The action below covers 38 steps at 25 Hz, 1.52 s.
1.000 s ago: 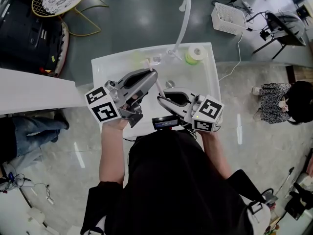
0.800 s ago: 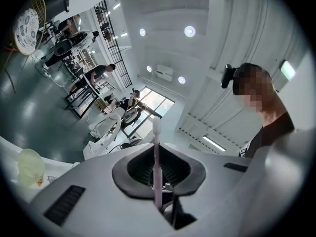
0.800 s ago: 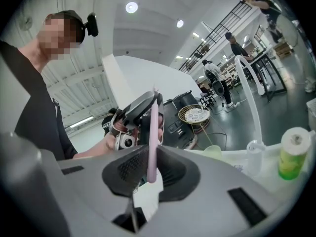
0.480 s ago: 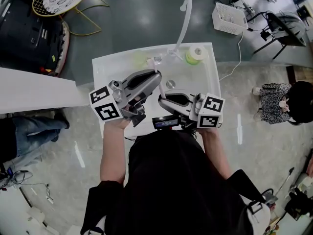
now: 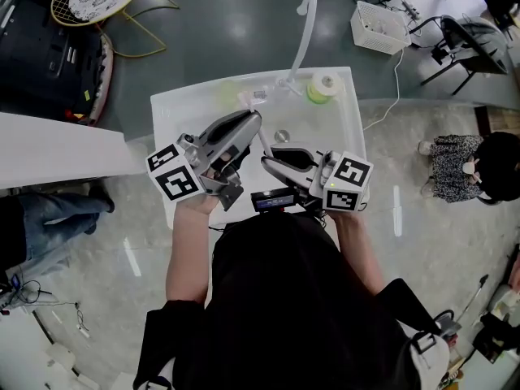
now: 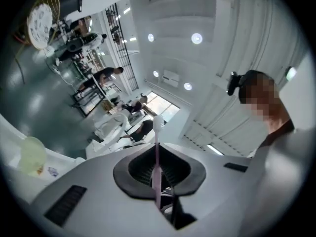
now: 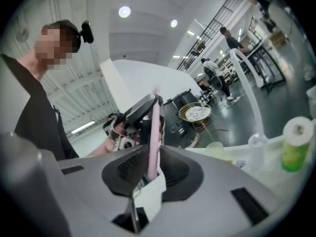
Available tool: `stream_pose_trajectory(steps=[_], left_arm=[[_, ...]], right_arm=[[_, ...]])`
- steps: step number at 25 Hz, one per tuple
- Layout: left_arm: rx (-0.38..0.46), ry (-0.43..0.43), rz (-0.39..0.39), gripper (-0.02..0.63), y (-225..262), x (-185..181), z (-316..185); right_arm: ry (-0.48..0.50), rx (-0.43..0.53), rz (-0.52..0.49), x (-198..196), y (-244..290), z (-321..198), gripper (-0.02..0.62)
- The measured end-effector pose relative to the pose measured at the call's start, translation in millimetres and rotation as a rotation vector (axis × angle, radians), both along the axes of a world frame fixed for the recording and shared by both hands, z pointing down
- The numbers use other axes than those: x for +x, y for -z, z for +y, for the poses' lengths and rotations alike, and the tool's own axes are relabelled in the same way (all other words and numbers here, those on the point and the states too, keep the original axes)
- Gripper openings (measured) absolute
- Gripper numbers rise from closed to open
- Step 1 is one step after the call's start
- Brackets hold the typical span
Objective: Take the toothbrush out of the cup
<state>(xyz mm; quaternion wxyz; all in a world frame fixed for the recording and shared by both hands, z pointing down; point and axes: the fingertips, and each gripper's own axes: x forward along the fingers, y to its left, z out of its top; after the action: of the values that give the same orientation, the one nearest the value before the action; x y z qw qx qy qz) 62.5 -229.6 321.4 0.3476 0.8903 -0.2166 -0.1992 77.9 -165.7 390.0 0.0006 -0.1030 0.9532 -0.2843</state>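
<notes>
From my head view, my left claw (image 5: pixel 257 121) and right claw (image 5: pixel 266 163) meet at the frame's centre over the white sink (image 5: pixel 351 132). The pink toothbrush (image 5: pixel 264 143) runs between their tips. It is well clear of the pale green cup (image 5: pixel 230 96), which stands on the sink's far edge toward the upper left, beside the tap (image 5: pixel 302 39). In the left gripper view, my claw is squeezed together on the thin pink handle at lower centre, and the white bristle head points up past the tips. In the right gripper view, my claw is clamped on the same handle's thicker end. The shaft rises to the frame's centre, where the left claw grips it, and the cup sits at right of centre.
</notes>
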Motion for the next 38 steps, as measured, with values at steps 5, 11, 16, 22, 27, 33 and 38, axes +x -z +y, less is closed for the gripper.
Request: stream_pose_trajectory(steps=[5,11,16,22,27,33,38], left_arm=[[-0.103,0.237,-0.083,0.020,-15,-17,-15],[-0.133,0.262,-0.123,0.020,-24,-10,-13],[-0.061,0.171,-0.099,0.045,-15,1,-5],[-0.009,0.056,-0.065,0.112,-15,9,8],[0.015,0.057,0.020,0.110,-13,2,18],[-0.039,0.093,0.073,0.008,-29,-7,31],[-0.051,0.109,0.062,0.008,-35,-13,41]], right_arm=[[-0.105,0.123,0.180,6,-12,-14,0.060],[-0.110,0.214,0.323,-1,-24,-13,0.060],[-0.087,0.127,0.284,4,-29,-13,0.057],[-0.043,-0.177,-0.116,8,-2,-11,0.057],[-0.014,-0.227,-0.269,19,16,-14,0.055],[-0.025,-0.227,-0.374,33,31,-18,0.057],[-0.023,-0.203,-0.358,30,34,-18,0.057]])
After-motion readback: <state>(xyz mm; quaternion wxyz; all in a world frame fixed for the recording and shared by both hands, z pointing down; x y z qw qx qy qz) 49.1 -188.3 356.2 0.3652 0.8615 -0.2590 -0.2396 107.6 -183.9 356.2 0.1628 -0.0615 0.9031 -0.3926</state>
